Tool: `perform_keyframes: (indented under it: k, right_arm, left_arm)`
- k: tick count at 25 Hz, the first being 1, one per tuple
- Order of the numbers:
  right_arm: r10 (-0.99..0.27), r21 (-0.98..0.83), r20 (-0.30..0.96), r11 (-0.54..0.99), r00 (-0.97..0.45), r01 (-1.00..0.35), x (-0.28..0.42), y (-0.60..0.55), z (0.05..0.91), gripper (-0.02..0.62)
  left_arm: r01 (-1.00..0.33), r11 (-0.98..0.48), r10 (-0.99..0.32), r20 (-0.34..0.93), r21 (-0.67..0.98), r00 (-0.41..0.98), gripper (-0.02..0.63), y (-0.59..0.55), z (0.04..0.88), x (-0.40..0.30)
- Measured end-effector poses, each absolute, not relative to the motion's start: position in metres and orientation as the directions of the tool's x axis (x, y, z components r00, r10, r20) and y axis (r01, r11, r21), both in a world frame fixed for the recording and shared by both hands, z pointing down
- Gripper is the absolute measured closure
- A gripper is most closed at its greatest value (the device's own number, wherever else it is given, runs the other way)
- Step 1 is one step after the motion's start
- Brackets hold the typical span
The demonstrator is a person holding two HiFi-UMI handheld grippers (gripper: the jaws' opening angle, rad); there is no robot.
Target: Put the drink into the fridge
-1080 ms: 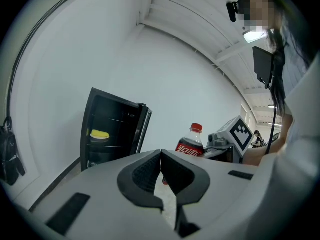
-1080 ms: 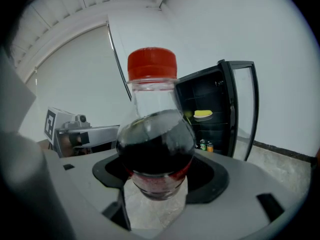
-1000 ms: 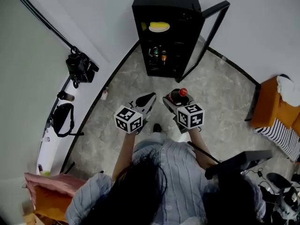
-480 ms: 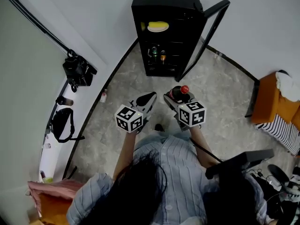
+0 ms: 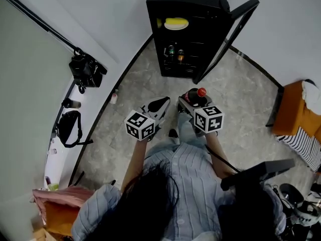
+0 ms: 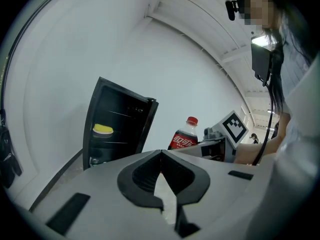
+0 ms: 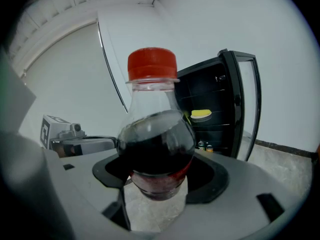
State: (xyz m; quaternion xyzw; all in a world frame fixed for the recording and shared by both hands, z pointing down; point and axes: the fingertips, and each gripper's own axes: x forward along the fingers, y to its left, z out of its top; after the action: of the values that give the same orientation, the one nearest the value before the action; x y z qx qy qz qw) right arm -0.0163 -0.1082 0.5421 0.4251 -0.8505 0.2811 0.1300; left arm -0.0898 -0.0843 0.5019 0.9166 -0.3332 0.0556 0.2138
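Jaws of left hand-held gripper (image 6: 160, 153) together, nothing between; beyond, open fridge (image 6: 120, 126), cola bottle (image 6: 185, 137) right of it.

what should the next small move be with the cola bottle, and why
Probably carry it forward toward the fridge. The right gripper has its jaws shut on the cola bottle, the fridge door stands open, and the fridge is some way ahead across the floor, so nothing needs opening first.

The drink bottle (image 7: 156, 144) is clear glossy plastic; the fridge (image 5: 190, 29) smooth black with a glass door (image 5: 224, 40); the floor (image 5: 135, 92) mottled grey stone.
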Motion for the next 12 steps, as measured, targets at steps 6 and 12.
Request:
perform_keyframes:
  k: [6,12]
  right_arm:
    - [-0.638,-0.375,0.47,0.482,-0.611,-0.792,-0.019,-0.155,0.549,0.288]
    - [-0.624,-0.38,0.49,0.476,-0.609,-0.793,-0.015,-0.207,0.557,0.288]
  left_arm:
    - [-0.637,-0.679,-0.583,0.26,0.365,0.77,0.598,-0.122,0.507,-0.088]
    - [-0.621,-0.69,-0.562,0.266,0.372,0.783,0.598,-0.168,0.511,-0.076]
